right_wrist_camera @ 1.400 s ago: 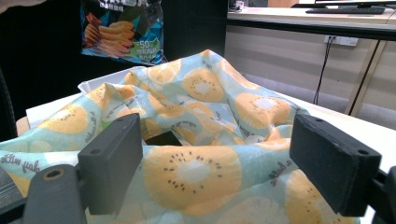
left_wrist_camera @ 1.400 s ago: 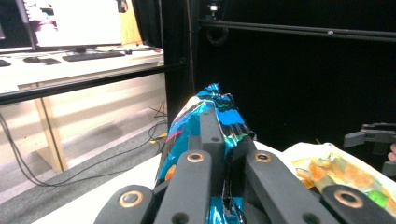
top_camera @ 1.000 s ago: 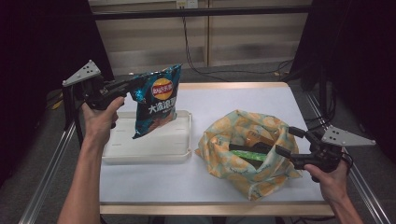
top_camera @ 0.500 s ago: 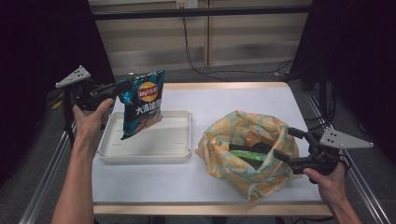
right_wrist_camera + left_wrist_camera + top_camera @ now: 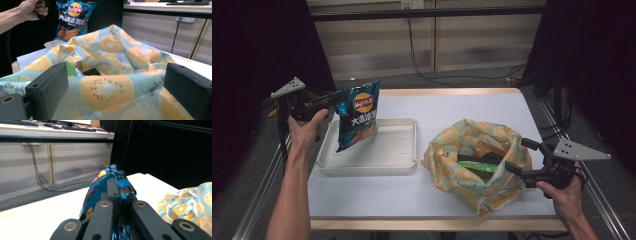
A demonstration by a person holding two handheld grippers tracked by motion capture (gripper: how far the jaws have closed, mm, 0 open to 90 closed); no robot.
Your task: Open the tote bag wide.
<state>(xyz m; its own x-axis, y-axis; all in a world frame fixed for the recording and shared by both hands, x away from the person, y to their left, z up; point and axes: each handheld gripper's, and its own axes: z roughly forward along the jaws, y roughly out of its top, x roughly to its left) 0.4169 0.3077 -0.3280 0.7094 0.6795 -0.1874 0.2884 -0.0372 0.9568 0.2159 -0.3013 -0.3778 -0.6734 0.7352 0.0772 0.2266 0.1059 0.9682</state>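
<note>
Chips bag point(image 5: 357, 118), clenched in the left gripper point(image 5: 333, 98), has shifted left and lower, hanging over the white tray point(image 5: 404, 161) at centre left. Its red-yellow Lay's logo shows above white Chinese characters. The right gripper point(image 5: 522, 156), jaws just opened wide, straddles the fruit-print bag point(image 5: 472, 137), whose script is too small to read.

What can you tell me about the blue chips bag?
The chips bag is shiny blue foil with a round red and yellow logo, white letters and a picture of ridged chips. It looks puffy and unopened. It hangs tilted above the left end of the white tray, not resting on it. The left gripper pinches its crimped top edge, and nothing else touches it.
</note>
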